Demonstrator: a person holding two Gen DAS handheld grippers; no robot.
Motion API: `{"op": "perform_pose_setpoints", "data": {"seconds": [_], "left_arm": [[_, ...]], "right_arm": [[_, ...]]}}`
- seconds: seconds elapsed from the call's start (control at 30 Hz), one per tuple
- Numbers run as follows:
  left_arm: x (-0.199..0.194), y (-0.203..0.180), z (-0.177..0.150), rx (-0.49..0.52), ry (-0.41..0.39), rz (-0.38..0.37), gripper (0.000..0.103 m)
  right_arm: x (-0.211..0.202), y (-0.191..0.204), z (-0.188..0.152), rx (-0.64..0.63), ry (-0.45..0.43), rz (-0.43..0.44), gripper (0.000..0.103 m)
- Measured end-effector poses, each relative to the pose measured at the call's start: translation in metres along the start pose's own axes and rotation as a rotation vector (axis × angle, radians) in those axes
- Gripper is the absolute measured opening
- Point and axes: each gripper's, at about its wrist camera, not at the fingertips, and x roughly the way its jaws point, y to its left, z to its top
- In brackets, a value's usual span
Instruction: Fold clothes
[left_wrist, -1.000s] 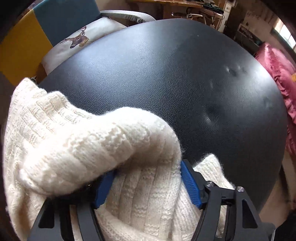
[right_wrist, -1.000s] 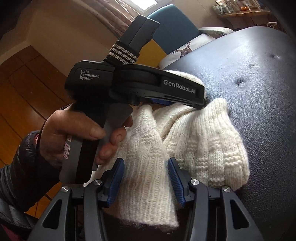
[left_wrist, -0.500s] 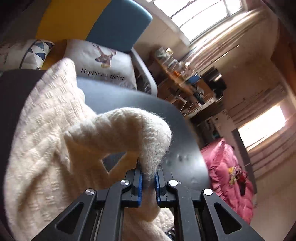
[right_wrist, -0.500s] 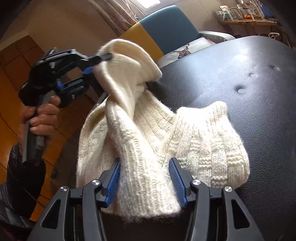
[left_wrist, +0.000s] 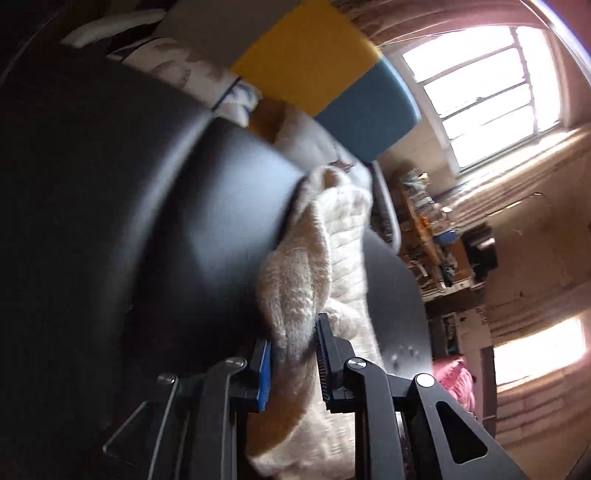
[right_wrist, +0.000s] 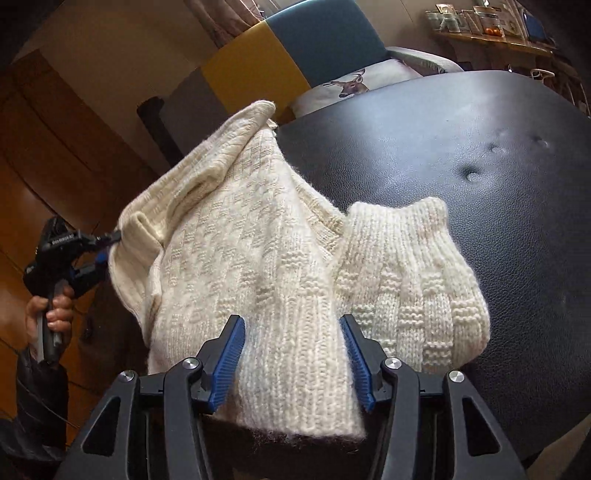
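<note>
Right wrist: ribbed cream knit sweater (right_wrist: 258, 258).

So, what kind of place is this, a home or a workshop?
Most likely a home, a lived-in room. A cream knitted sweater lies on a black padded surface, a deer-print cushion sits on a yellow and blue chair, and cluttered shelves stand beneath a window.

1. No text, brand, number or sign can be read with certainty in either view.
2. In the right wrist view, the left gripper (right_wrist: 110, 245), held in a hand (right_wrist: 50, 314) at the left edge, carries a small pale printed line on its black body; the letters are too small to make out.
3. The cushion (right_wrist: 351, 86) beyond the tabletop (right_wrist: 461, 155) bears a deer picture, with no legible wording.
</note>
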Motion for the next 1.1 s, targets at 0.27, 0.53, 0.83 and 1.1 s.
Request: {"op": "perform_pose_setpoints", "data": {"seconds": [0.27, 0.53, 0.83, 1.1], "left_arm": [[-0.030, 0.058, -0.036, -0.078, -0.021, 0.059, 0.052], [-0.015, 0.064, -0.063, -0.078, 0.005, 0.069, 0.056], [-0.017, 0.033, -0.043, 0.016, -0.108, 0.050, 0.005], [-0.136, 0.086, 0.014, -0.020, -0.307, 0.238, 0.005]], "right_arm": [[-0.011, 0.017, 0.025, -0.068, -0.057, 0.021, 0.054], [0.039, 0.063, 0.043, -0.188, 0.019, 0.060, 0.054], [0.094, 0.103, 0.045, -0.289, 0.138, 0.062, 0.054], [0.118, 0.116, 0.027, -0.300, 0.186, 0.096, 0.054]]}}
